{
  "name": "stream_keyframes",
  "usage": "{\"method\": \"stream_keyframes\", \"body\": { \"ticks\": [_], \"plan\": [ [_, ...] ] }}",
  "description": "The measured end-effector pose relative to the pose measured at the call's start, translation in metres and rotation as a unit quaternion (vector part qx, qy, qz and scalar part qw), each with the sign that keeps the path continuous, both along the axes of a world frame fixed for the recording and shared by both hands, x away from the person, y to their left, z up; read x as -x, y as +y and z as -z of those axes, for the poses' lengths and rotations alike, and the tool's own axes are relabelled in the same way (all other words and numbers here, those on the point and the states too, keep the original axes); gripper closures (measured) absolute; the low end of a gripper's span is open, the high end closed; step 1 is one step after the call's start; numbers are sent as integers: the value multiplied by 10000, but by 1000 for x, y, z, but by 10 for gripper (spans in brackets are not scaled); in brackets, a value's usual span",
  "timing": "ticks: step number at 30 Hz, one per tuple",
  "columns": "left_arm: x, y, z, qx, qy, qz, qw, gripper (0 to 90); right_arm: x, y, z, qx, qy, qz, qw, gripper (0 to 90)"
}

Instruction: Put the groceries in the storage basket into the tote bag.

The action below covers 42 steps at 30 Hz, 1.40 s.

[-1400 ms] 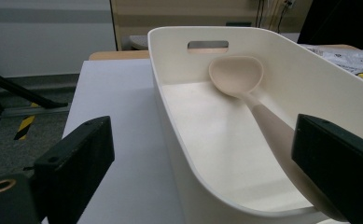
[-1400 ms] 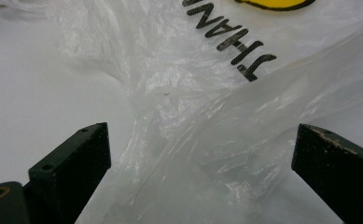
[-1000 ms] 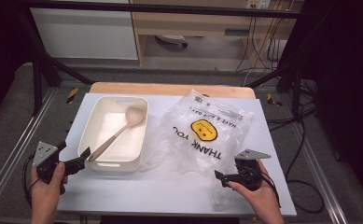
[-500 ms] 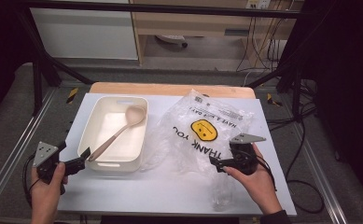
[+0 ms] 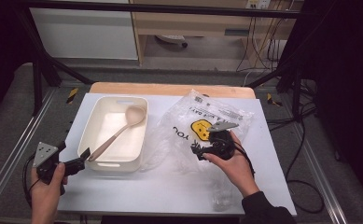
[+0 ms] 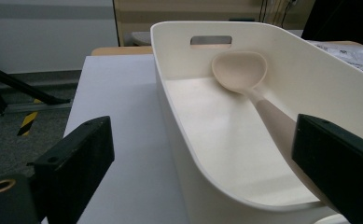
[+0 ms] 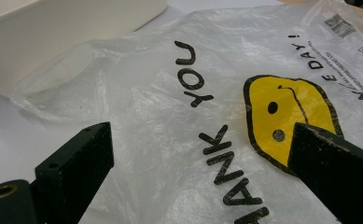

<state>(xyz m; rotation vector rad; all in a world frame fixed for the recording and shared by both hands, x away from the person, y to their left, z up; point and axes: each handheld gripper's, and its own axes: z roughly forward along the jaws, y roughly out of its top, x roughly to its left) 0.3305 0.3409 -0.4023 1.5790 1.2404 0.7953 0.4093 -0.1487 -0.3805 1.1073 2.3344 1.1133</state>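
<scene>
A cream plastic tub (image 5: 91,130) (image 6: 310,79) stands on the white table, with a beige ladle (image 5: 118,133) (image 6: 240,70) lying inside, bowl at the far end, handle over the near rim. My left gripper (image 5: 80,161) (image 6: 202,182) is open at the tub's near left corner, jaws spread to either side of that corner and the handle's end. A clear plastic bag (image 5: 188,135) (image 7: 170,107) printed with a yellow face and "THANK YOU" lies flat to the right of the tub. My right gripper (image 5: 198,150) (image 7: 202,179) hovers open over the bag, holding nothing.
The table's wooden far edge (image 5: 170,88) lies behind the tub and bag. Metal frame rails (image 5: 11,154) run along both sides, and cables (image 5: 300,140) trail on the floor at the right. Bare white tabletop (image 5: 160,191) stretches along the front.
My right gripper has moved forward and left from the table's near right onto the bag. The left gripper has stayed at the tub's corner.
</scene>
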Motion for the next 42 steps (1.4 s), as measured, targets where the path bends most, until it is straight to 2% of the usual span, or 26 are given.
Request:
{"method": "stream_keyframes", "body": {
  "ticks": [10,18,20,23,26,29,36,42],
  "plan": [
    [1,0,-1,0,-26,-6,10000,54,-8,12,13,283,103,-328,9990,102],
    [1,0,-1,17,-23,-7,10000,55,-14,11,22,247,337,-378,9984,105],
    [1,0,-1,12,-18,-8,10000,54,-14,14,25,264,369,-422,9981,106],
    [1,0,-1,-3,-13,-4,10000,54,-10,19,27,162,410,-491,9978,106],
    [1,0,-1,8,-13,-3,10000,55,-7,24,30,194,462,-584,9970,102],
    [1,0,-1,22,-19,-11,10000,55,-2,28,28,218,443,-617,9969,96],
    [1,0,-1,-5,-11,5,10000,55,8,40,11,157,256,-766,9966,86],
    [1,0,-1,23,-11,0,10000,55,1,48,23,331,400,-750,9958,81]
  ]
}}
